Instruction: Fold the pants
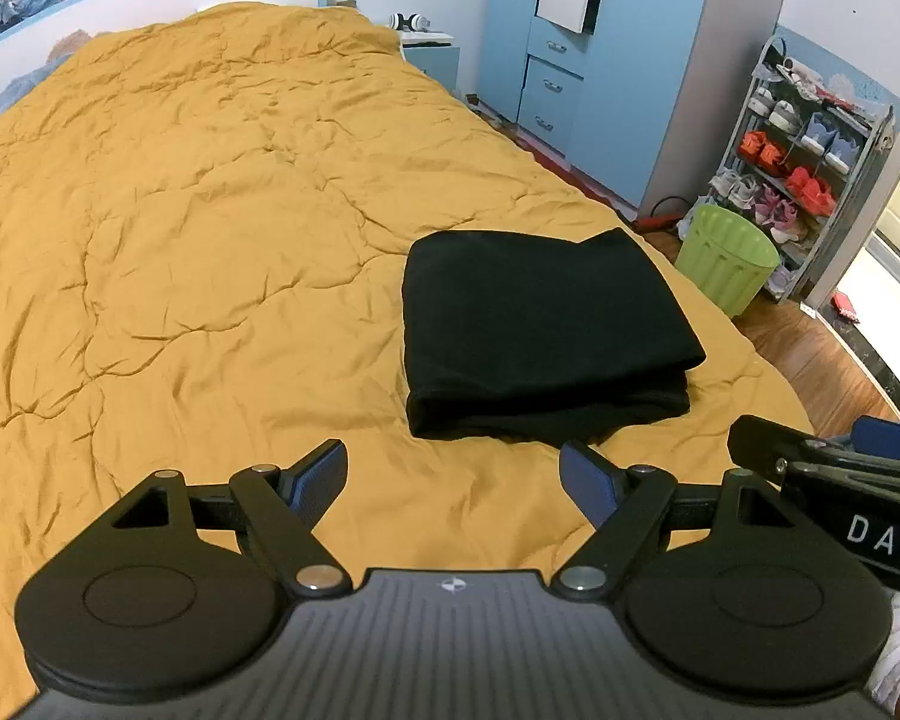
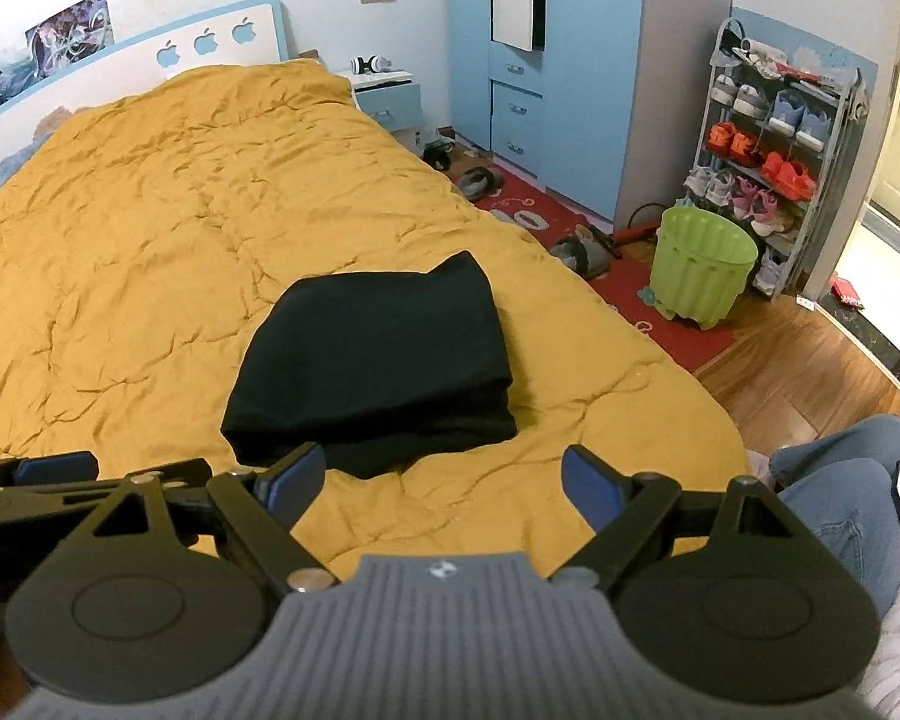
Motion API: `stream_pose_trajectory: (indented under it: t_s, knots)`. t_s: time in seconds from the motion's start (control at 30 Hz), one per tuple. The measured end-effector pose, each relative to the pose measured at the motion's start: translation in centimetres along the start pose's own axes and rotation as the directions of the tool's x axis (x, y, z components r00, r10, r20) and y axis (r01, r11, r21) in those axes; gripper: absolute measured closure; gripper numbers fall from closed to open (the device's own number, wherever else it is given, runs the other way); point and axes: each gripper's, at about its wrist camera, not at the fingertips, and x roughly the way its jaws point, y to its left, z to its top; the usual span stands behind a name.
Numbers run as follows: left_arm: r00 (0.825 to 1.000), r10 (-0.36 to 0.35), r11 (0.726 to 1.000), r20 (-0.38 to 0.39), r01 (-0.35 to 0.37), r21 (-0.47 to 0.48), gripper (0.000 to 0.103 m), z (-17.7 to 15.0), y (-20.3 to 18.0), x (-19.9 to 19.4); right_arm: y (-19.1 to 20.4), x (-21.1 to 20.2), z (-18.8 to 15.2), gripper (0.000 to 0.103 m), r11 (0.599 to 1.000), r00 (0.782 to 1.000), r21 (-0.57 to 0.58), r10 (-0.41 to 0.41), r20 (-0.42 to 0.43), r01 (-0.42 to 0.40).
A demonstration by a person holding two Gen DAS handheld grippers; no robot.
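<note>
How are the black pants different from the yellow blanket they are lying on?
The pants are black; the blanket is mustard yellow. The pants are folded into a small thick stack, while the blanket is spread out flat over the whole bed. The pants look smooth on top, but the blanket is full of wrinkles. Both are soft cloth, and neither gripper is touching them.

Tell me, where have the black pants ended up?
The folded black pants lie on the mustard bedspread near the bed's foot, on the side toward the green bin, just beyond both open grippers.
</note>
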Motion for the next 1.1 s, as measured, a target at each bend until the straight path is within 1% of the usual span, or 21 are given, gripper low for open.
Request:
stream_pose_trajectory:
  t_s: [1.1]
  knots:
    - [1.000,-0.001,1.000,0.001,0.001,-0.003,0.009,-0.20,-0.10,-0.06,-0.03,-0.20,-0.26,0.021,1.000,1.000,0.004,-0.007,-0.004,0.007]
